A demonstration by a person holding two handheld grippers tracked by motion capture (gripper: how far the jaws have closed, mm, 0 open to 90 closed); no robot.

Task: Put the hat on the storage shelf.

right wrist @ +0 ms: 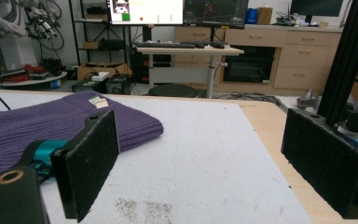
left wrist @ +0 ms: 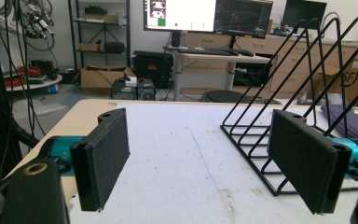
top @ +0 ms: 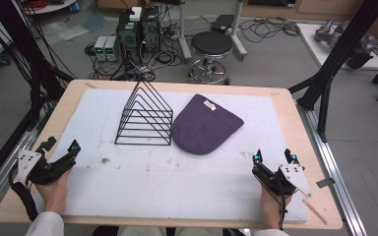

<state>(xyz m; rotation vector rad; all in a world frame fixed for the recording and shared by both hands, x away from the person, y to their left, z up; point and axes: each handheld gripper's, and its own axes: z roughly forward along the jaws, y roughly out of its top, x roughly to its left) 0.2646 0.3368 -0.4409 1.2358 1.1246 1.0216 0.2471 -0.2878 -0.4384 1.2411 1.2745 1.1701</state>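
purple beanie (top: 206, 125) beside wire rack (top: 145, 115), both grippers' jaws wide apart, empty

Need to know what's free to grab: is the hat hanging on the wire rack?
No, the hat lies flat on the table just right of the rack.

A grey floor (top: 275, 59) lay beyond the surface (top: 295, 128), strewn with cables and computer towers (top: 139, 28) at 12 o'clock, a round black stool (top: 211, 45) beside them. Lit monitors (left wrist: 208, 15) stood on a desk (right wrist: 186, 50) before wooden cabinets (right wrist: 279, 58).
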